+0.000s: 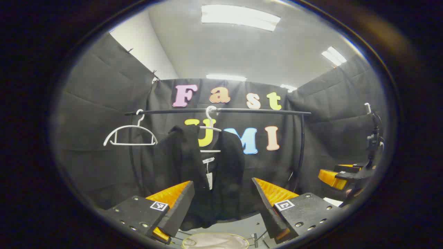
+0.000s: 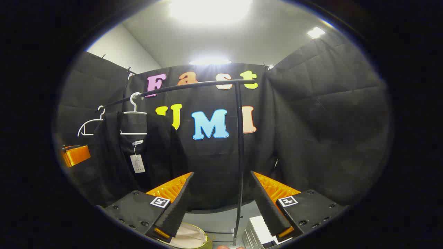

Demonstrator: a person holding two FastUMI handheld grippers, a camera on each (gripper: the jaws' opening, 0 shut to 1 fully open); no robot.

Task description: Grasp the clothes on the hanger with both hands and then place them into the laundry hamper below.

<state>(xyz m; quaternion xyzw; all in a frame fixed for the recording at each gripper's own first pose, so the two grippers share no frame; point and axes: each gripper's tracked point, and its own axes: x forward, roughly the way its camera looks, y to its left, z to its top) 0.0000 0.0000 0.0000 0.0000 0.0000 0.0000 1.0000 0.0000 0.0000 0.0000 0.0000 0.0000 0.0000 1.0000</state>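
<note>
Both grippers, left gripper [image 1: 223, 197] and right gripper [image 2: 221, 193], spread and holding nothing; dark garment [image 1: 193, 166] hangs on hanger [image 1: 210, 129] at far rail, hamper [image 1: 214, 240] below: advance, pinch each shoulder.

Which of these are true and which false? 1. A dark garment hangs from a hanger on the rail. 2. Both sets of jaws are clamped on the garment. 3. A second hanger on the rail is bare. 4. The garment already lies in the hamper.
1. True: the dark garment hangs from a white hanger on the rail.
2. False: the left gripper and the right gripper both have their jaws apart, touching nothing.
3. True: the bare hanger hangs beside the garment.
4. False: it is on its hanger; the hamper sits below it.
</note>
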